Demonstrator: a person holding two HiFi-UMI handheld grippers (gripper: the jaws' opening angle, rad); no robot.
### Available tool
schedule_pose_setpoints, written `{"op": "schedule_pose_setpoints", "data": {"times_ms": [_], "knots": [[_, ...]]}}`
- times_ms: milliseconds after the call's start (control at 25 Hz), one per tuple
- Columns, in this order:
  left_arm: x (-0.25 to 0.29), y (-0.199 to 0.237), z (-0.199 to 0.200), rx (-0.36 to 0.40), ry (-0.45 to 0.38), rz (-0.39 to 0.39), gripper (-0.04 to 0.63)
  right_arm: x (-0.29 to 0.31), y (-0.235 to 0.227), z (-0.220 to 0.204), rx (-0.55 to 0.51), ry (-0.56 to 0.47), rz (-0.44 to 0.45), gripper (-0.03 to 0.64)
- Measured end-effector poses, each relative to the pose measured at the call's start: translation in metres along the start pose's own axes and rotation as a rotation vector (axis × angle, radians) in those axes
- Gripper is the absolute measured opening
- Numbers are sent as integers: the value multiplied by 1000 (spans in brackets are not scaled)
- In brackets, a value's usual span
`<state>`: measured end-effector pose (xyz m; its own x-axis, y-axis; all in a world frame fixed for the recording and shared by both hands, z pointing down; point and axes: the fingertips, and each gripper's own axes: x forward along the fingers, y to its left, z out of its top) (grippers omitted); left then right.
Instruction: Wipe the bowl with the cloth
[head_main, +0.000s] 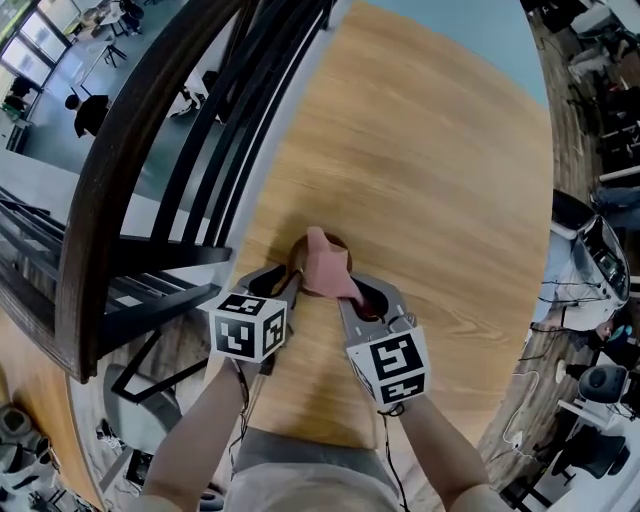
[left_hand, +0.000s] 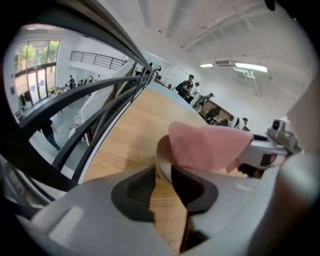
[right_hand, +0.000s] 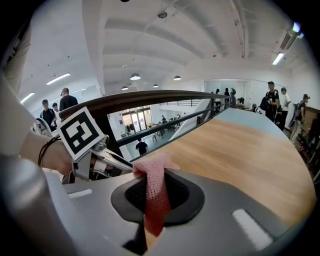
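On the wooden table (head_main: 430, 170) stands a brown bowl (head_main: 338, 243), mostly hidden under a pink cloth (head_main: 325, 265). My right gripper (head_main: 350, 295) is shut on the cloth (right_hand: 152, 195), which bunches up out of its jaws and drapes over the bowl. My left gripper (head_main: 290, 285) comes at the bowl from the left. In the left gripper view the bowl's rim (left_hand: 162, 157) runs in between the tips of my left gripper (left_hand: 161, 182), whose pads stand slightly apart around it, open. The pink cloth (left_hand: 207, 147) hangs just behind the rim.
A dark curved chair back (head_main: 130, 200) rises along the table's left side, close to my left hand. The table's near edge (head_main: 300, 430) lies just in front of my body. Desks, gear and people stand far off around the room.
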<state>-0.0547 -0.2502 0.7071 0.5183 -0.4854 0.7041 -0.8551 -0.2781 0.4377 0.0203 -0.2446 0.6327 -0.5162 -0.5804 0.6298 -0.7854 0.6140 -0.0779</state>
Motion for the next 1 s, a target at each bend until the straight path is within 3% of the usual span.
{"op": "schedule_pose_setpoints", "data": {"times_ms": [120, 360, 520, 800, 1000], "knots": [[3, 2, -5, -45, 22, 10, 98, 2, 3, -9, 0, 19, 14, 15], [11, 5, -9, -89, 8, 23, 26, 4, 7, -22, -7, 45, 26, 15], [6, -5, -1, -69, -15, 10, 5, 1, 10, -20, -27, 45, 31, 15], [-22, -40, 18, 117, -50, 19, 5, -24, 21, 9, -117, -1, 10, 15], [-54, -73, 40, 315, -94, 46, 5, -42, 25, 33, -177, -11, -16, 15]]}}
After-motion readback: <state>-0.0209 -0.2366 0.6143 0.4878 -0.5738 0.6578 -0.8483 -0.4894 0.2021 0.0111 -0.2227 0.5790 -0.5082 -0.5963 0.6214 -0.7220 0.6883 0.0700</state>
